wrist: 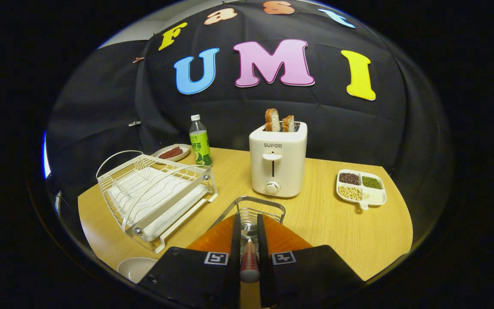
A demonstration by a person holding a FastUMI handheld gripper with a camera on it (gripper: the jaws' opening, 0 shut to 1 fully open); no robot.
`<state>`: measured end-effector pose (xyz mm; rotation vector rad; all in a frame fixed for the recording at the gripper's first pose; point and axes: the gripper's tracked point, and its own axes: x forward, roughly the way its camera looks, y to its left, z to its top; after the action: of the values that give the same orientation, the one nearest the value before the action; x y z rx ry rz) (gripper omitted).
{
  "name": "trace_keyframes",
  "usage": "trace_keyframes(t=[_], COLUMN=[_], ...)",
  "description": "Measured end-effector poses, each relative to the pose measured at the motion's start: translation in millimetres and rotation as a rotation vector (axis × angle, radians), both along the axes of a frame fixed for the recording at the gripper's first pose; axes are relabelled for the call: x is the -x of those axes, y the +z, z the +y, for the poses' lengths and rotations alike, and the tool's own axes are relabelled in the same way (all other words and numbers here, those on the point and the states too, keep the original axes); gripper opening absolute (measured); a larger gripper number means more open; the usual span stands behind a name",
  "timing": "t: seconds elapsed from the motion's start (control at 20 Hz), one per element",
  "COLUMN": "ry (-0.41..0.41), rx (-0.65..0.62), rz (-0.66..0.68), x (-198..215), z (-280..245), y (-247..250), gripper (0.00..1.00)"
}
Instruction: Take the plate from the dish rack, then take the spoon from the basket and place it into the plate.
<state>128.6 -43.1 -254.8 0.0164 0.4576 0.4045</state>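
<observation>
Off to the left of the fingers and a little ahead of them, the white wire dish rack (155,193) sits on the wooden table (350,231), its slots holding no plate. Close by the left finger, nearer than the rack, the pale plate (133,267) lies flat on the table. Beyond the rack stand a small dish of sausages (171,152) and a green-labelled bottle (200,141), upright.

The gripper (249,240) has its two fingers drawn in close on the spoon (249,259), whose striped handle lies between them, both fingers pressing its sides. Just ahead of the fingertips is the wire basket (259,207), with the spoon's far end reaching toward it.

Beyond the basket a white toaster (278,161) holds two bread slices (278,120). Well to the right of the fingers rests a divided tray of beans (361,187).
</observation>
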Motion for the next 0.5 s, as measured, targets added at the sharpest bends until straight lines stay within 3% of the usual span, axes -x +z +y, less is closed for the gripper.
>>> trace_keyframes(t=[0.25,0.5], ry=[0.003,0.086], rx=[-0.014,-0.017], rz=[-0.032,-0.085], x=[2,36], z=[-10,-10], y=[34,80], gripper=[0.21,0.21])
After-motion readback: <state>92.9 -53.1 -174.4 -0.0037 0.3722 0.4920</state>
